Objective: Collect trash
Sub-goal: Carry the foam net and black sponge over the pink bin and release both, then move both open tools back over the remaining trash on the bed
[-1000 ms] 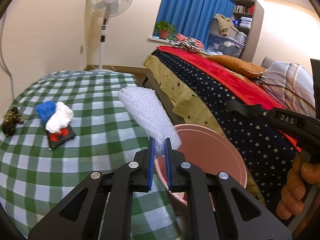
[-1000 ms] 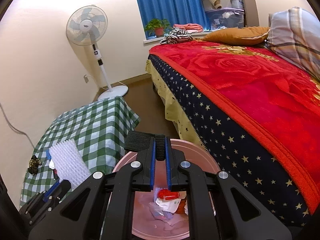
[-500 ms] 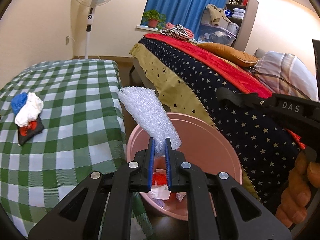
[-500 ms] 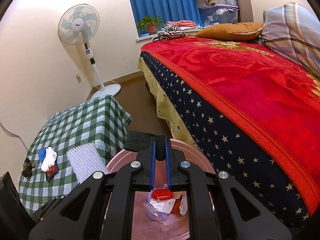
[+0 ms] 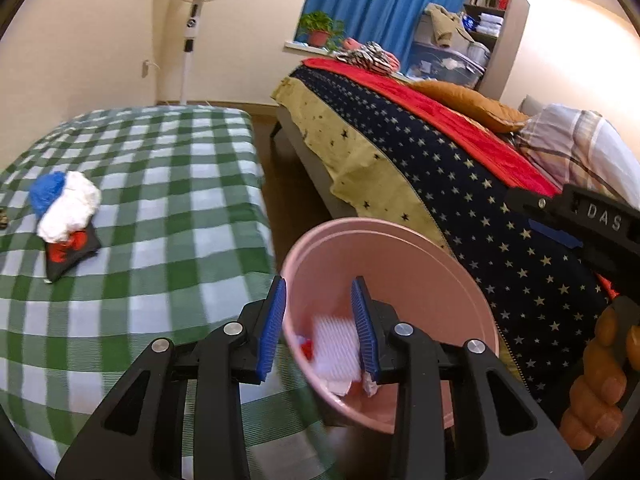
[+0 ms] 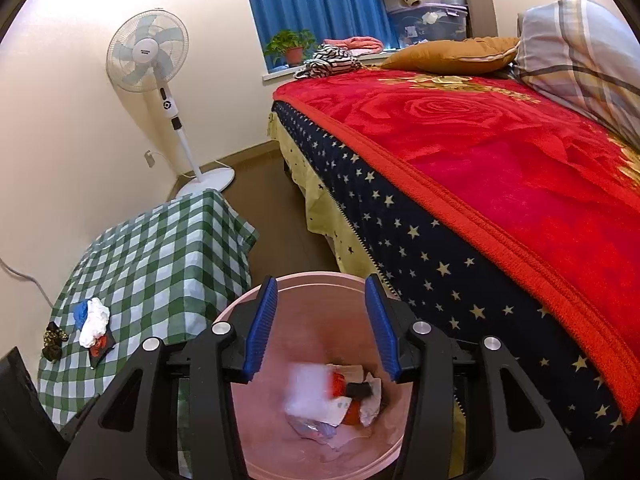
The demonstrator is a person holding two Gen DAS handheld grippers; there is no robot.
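A pink bin (image 5: 404, 256) (image 6: 304, 332) stands on the floor between the checked table and the bed, holding several scraps. My left gripper (image 5: 318, 328) hovers over its near rim, jaws opening, nothing pressed between them; the white bubble wrap (image 5: 336, 340) (image 6: 306, 394) is blurred, dropping into the bin. My right gripper (image 6: 322, 322) hangs above the bin, jaws opening and empty; a small black piece (image 6: 358, 390) lies among the trash below. On the table a blue, white and black-red wad (image 5: 64, 212) (image 6: 94, 326) lies at the left.
The green checked table (image 5: 160, 184) (image 6: 160, 256) fills the left. A bed with starred sheet and red blanket (image 6: 500, 168) runs along the right. A standing fan (image 6: 160, 80) is by the wall. A dark patterned scrap (image 6: 54, 340) lies at the table's left edge. A hand (image 5: 600, 380) holds the right gripper.
Both grippers' jaws have parted. The bubble wrap left the left gripper and the black piece left the right one; both are down in the bin. The left gripper moved over the bin.
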